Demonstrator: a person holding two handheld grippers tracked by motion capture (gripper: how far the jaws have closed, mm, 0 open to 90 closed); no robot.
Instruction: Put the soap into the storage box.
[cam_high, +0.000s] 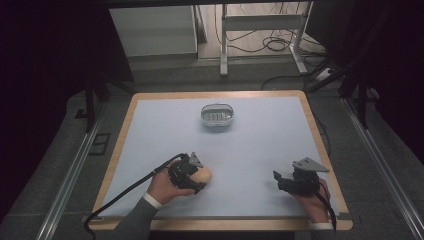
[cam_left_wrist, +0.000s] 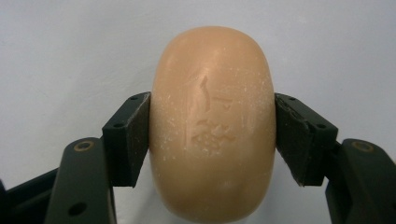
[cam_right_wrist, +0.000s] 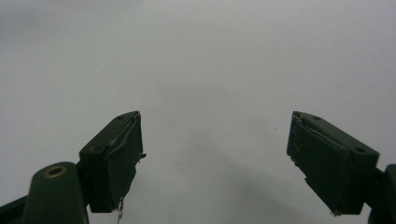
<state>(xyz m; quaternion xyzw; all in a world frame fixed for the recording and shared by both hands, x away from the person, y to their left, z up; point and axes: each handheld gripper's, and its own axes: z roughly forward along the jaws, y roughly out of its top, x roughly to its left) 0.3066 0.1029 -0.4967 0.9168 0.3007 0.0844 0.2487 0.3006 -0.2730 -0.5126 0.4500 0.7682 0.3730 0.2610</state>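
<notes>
A tan oval bar of soap with a stamped mark sits between the jaws of my left gripper, whose pads press on both its long sides. In the high view that left gripper is low over the pale blue mat, front left of centre, with the soap poking out to its right. My right gripper rests near the front right of the mat, jaws pointing left. Its jaws stand wide apart in the right gripper view, right gripper, with nothing between them. A clear oval soap dish stands at the far middle of the mat.
The mat lies on a wooden-edged table. The left gripper's black cable trails off the front left corner. Beyond the table are a white cabinet and a metal frame with cables on the floor.
</notes>
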